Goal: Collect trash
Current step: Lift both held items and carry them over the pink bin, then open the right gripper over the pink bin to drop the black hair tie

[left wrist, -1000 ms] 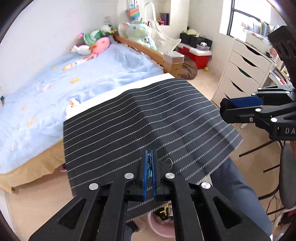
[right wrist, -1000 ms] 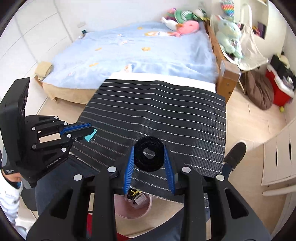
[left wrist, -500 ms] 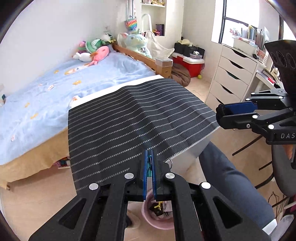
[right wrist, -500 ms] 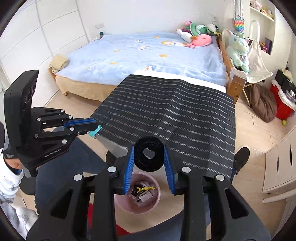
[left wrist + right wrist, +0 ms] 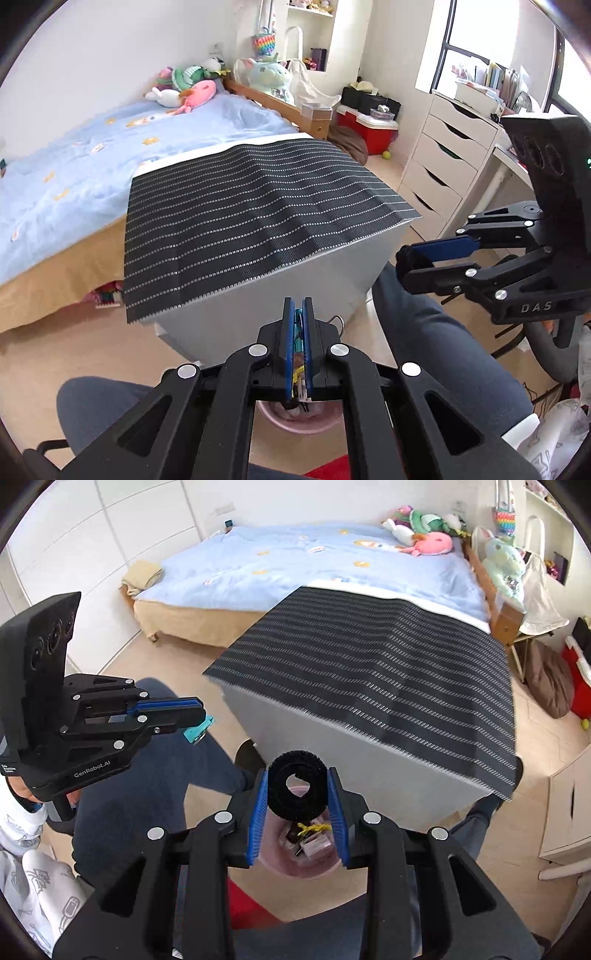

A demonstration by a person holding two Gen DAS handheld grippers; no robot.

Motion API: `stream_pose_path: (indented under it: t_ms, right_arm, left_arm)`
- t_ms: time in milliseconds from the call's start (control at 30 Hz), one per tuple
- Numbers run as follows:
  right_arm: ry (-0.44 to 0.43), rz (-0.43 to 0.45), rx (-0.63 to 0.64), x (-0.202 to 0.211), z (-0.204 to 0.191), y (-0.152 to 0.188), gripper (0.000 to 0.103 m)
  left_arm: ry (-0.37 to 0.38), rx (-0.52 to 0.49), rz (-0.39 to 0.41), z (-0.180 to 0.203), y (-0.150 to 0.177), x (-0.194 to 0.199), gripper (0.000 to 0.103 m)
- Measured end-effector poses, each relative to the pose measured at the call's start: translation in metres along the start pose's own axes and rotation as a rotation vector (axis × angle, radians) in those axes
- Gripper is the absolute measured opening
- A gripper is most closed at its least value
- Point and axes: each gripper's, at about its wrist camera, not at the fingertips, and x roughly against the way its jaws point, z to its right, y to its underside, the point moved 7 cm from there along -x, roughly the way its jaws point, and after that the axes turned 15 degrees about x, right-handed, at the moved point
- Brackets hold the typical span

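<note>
Table with the black striped mat (image 5: 255,221) looks bare, and the round pink plastic bin (image 5: 299,864) already holds scraps. Right gripper (image 5: 297,805) is clamped on a fuzzy black ring-shaped roll (image 5: 297,792) right over it; left gripper (image 5: 298,347) pinches a thin teal wrapper (image 5: 198,732), both not dropped yet.

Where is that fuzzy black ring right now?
The black ring is pinched in the right claw, seen in the right wrist view, held above the pink bin on the floor, just in front of the striped-mat table.

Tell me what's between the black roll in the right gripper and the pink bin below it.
Nothing solid: in the right wrist view the black roll, clamped in the right gripper, hangs directly over the pink bin, with only open air between them.
</note>
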Motion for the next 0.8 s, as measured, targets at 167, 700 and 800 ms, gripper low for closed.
stream_pose_path:
  t_ms: [167, 700, 800]
  right_arm:
    - [-0.036, -0.009, 0.013, -0.006, -0.010, 0.001, 0.033]
    - [0.033, 0.024, -0.033, 0.006, 0.003, 0.006, 0.098]
    - [0.062, 0.027, -0.051, 0.010, 0.007, 0.009, 0.099]
  left_arm:
    - [0.002, 0.003, 0.004, -0.001, 0.002, 0.005, 0.004]
    - [0.027, -0.014, -0.013, 0.005, 0.002, 0.004, 0.004]
    - [0.037, -0.020, -0.017, 0.009, 0.005, 0.004, 0.004]
